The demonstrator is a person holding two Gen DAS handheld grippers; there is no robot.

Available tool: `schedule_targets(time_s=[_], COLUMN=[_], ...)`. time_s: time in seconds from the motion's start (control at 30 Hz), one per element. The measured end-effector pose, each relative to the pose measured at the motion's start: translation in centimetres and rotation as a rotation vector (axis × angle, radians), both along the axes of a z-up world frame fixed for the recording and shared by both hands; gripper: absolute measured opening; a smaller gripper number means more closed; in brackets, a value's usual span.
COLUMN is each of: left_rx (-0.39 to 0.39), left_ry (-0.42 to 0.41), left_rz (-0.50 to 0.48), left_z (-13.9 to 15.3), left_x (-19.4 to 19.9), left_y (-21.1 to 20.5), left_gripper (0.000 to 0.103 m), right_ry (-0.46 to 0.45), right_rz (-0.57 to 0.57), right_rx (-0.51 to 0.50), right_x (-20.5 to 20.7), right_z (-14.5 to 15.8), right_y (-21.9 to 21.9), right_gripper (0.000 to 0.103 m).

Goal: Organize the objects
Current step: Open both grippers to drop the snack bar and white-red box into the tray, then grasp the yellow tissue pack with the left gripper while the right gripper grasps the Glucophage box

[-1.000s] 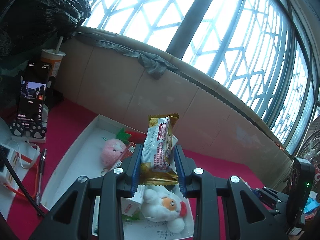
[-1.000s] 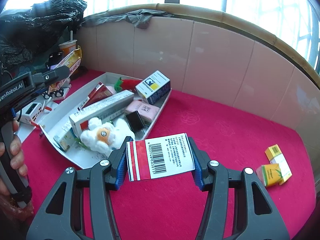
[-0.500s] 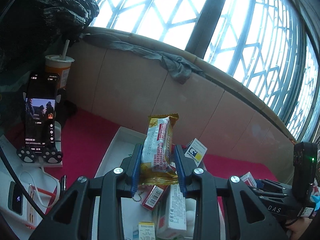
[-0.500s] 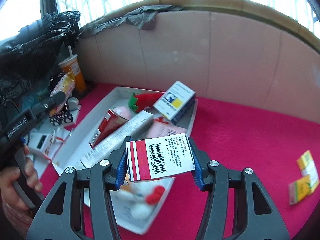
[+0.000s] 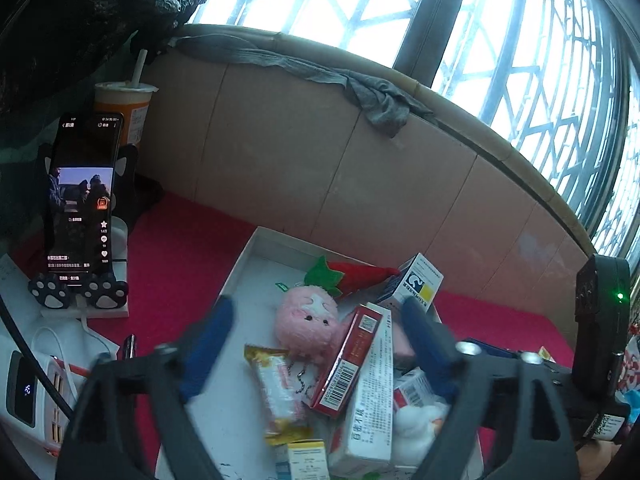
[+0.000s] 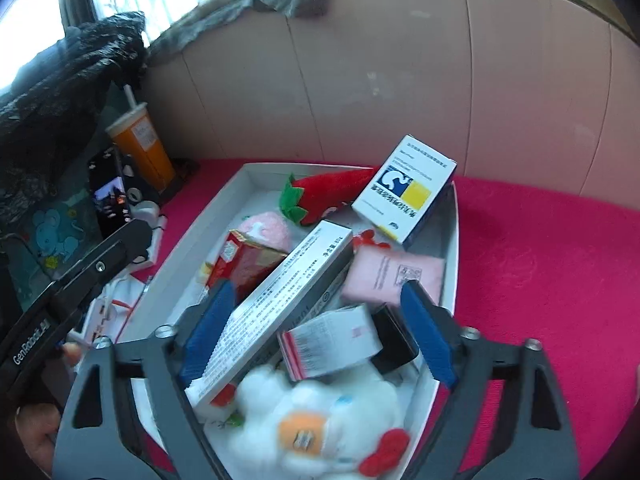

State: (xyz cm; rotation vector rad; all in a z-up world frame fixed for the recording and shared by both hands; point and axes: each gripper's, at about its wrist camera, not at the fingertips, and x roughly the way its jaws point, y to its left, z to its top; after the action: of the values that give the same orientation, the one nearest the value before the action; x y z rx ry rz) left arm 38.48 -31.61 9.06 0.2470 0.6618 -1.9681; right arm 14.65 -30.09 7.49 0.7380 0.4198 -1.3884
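In the tray before my jaws: snack bar at left, long box across the middle, barcode box upon the plush, phone standing outside, left.

A white tray is sitting on a magenta tabletop, showing a red felt strawberry with green leaves, a pink plush, a white, blue and yellow box, and a gold-edged snack wrapper; blue pads are lining the black left hand-held gripper.
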Motion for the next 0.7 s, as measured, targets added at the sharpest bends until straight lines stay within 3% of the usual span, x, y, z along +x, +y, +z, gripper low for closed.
schedule_targets(time_s=[0.03, 0.17, 0.27, 0.37, 0.7], left_rx=[-0.010, -0.038, -0.043, -0.039, -0.047], left_ry=[-0.008, -0.044, -0.037, -0.040, -0.061], left_rz=[0.011, 0.039, 0.015, -0.011, -0.104], left_z=[0.1, 0.8, 1.1, 1.3, 2.3], left_x=[-0.1, -1.0, -1.7, -2.5, -5.8], left_y=[0.3, 2.3, 3.8, 4.9, 8.0], left_gripper=[0.103, 0.103, 0.103, 0.103, 0.103], right_ry=[0.007, -0.010, -0.020, -0.034, -0.030], right_rz=[-0.006, -0.029, -0.058, -0.091, -0.136], right_rx=[-0.010, -0.044, -0.056, -0.051, -0.075], right_x=[-0.1, -1.1, -2.3, -3.5, -6.3], right_z=[0.2, 0.7, 0.7, 0.4, 0.4], right_y=[0.5, 2.8, 4.7, 6.4, 10.4], right_gripper=[0.086, 0.087, 0.087, 0.095, 0.095])
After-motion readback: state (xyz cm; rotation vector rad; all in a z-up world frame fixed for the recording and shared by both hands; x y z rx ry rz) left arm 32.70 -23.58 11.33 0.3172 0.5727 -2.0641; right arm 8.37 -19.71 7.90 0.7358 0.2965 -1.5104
